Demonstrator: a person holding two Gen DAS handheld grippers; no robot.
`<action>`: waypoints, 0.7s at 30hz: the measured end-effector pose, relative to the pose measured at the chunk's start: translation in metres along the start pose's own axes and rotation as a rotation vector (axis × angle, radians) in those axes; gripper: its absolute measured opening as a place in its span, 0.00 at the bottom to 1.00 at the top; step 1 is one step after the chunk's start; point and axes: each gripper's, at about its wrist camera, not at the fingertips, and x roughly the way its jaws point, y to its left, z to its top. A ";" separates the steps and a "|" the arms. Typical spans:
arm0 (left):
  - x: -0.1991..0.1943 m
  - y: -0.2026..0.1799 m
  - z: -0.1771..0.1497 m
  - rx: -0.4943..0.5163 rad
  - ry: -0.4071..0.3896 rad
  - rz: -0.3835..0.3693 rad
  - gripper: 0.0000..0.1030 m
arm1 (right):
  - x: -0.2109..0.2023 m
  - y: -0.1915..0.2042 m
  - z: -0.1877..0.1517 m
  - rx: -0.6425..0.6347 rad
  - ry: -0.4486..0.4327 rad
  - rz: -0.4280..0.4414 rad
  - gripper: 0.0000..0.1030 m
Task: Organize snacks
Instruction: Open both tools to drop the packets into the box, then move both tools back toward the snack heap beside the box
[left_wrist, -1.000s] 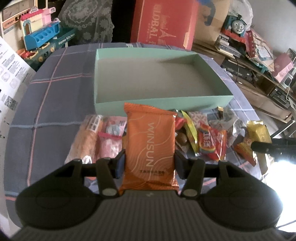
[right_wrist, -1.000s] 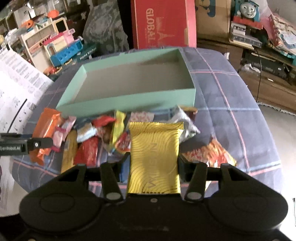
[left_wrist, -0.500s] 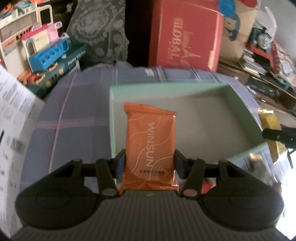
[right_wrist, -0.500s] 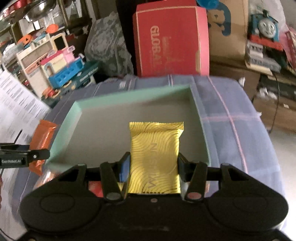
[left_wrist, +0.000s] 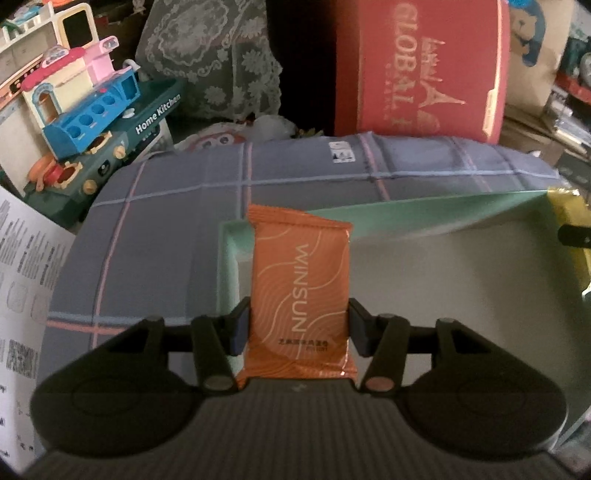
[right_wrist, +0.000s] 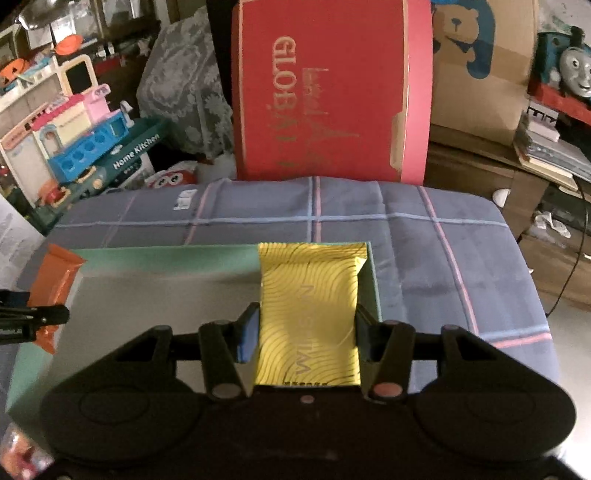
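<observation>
Plaid blue cloth (left_wrist: 166, 229) under green tray (right_wrist: 166, 254) | left gripper (left_wrist: 299, 328) pinching orange WINSUN packet (left_wrist: 301, 291) over tray's left corner | right gripper (right_wrist: 306, 332) clamping yellow packet (right_wrist: 310, 306) at right corner

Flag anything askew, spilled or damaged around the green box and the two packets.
Nothing stands out. The orange packet sits straight in the left gripper over the green box's far left corner; the yellow packet sits straight in the right gripper at the far right corner. Both look intact.
</observation>
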 end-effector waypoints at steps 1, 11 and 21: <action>0.004 0.000 0.001 0.000 0.000 0.004 0.51 | 0.005 -0.001 0.003 -0.002 -0.004 -0.003 0.51; -0.004 -0.011 -0.004 0.011 -0.044 0.028 0.98 | -0.008 0.001 0.006 0.035 -0.103 -0.003 0.98; -0.063 0.006 -0.052 0.022 -0.038 -0.024 1.00 | -0.066 0.033 -0.031 0.000 -0.095 0.047 1.00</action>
